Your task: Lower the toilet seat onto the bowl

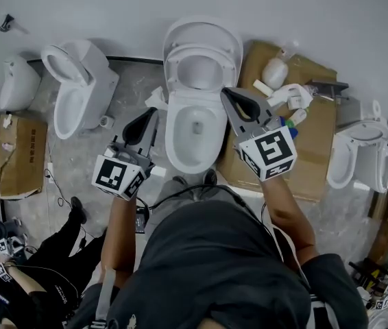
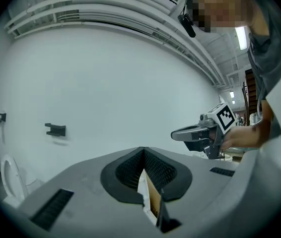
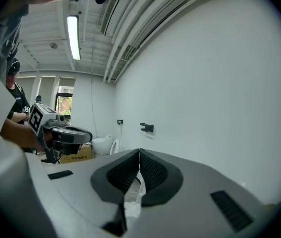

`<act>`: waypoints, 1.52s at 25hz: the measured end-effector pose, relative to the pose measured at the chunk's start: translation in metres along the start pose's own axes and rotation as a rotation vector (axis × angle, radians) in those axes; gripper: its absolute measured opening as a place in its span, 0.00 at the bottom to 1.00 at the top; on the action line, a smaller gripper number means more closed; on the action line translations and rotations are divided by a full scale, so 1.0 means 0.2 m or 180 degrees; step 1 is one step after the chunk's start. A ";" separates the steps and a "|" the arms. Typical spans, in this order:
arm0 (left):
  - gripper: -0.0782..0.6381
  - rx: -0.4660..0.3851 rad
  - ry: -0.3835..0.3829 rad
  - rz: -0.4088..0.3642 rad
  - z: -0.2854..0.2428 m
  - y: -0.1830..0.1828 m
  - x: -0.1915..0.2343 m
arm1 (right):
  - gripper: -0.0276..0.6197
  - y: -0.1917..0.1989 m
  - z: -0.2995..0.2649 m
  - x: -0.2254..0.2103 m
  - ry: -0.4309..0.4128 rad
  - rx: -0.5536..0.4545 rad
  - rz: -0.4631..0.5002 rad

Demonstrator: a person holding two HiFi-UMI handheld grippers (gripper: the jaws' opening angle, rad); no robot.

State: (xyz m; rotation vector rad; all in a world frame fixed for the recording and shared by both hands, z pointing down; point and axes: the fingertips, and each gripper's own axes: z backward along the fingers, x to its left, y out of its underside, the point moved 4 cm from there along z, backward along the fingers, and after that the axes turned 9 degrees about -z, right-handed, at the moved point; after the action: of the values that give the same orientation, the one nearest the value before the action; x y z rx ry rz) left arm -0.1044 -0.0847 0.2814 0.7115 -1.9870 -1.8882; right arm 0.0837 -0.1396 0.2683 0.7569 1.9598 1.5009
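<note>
The toilet bowl (image 1: 172,132) sits in the middle of the floor, its long axis running from the white wall (image 1: 331,12) straight toward the person, narrow front end nearest them. The toilet seat (image 1: 175,64) is up: it stands at the wall end of the bowl, tipped back, its open ring facing the person and its long axis pointing upward rather than lying along the bowl. Seen from steeply above, it is hard to say whether seat and lid rest flat against each other.

The left gripper (image 1: 153,113) hangs just off the bowl's left flank, pointing toward the wall, its fingers pressed together with nothing between them. The right gripper (image 1: 229,94) is just off the bowl's right flank, close to the foot of the raised seat but apart from it, nose dipped a little; its fingers are likewise closed tip to tip on nothing.

Right of the bowl lies a flattened cardboard carton (image 1: 317,139) carrying white fittings (image 1: 286,94). Left of the bowl stands a second toilet (image 1: 77,91), and well beyond the carton on the right, a third toilet (image 1: 358,153).
</note>
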 end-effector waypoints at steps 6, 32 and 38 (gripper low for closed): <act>0.11 0.0001 0.0062 0.0041 -0.13 0.03 0.04 | 0.05 0.02 -0.07 -0.10 0.0045 0.0059 0.0000; 0.11 0.0268 0.0422 0.0333 -0.50 0.32 0.44 | 0.14 0.36 -0.91 -0.62 0.0267 0.0742 0.0028; 0.11 0.0346 0.0452 0.0403 -0.48 0.41 0.48 | 0.23 0.55 -1.10 -0.73 0.0355 0.1049 0.0069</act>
State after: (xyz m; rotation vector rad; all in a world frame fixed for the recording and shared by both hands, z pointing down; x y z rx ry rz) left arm -0.1441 -0.2178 0.3598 0.7094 -2.0066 -1.6226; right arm 0.0372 -0.3664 0.4367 0.8471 2.3246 1.2699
